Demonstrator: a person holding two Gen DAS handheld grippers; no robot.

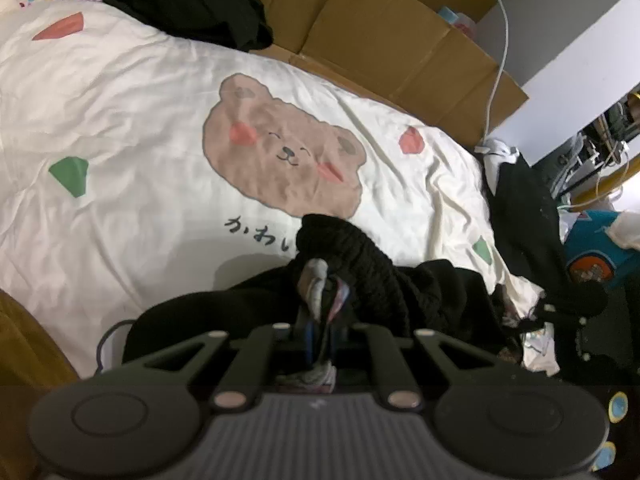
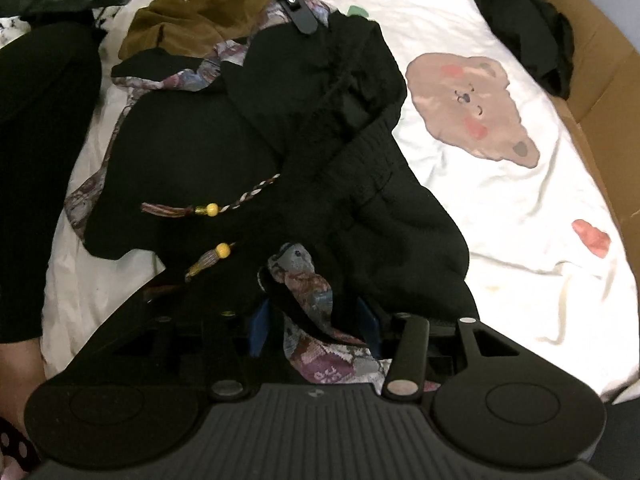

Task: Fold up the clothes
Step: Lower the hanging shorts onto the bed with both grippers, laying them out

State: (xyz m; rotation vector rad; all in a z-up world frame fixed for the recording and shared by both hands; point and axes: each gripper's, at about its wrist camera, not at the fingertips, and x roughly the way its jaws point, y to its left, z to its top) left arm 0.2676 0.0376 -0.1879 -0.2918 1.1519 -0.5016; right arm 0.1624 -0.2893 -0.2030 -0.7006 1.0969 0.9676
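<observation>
The black garment lies crumpled on the near part of the white bedsheet, its patterned trim and beaded tassel cords spilling across it. The left gripper is clenched on a bunch of black cloth and trim, at the garment's far edge in the right wrist view. The right gripper points steeply down with its blue pads apart; trim lies between them, not pinched. The cloth looks soft, light and limp, likely to sag and bunch when lifted. The firmer trimmed hem seems the best hold. The loose cords may snag.
</observation>
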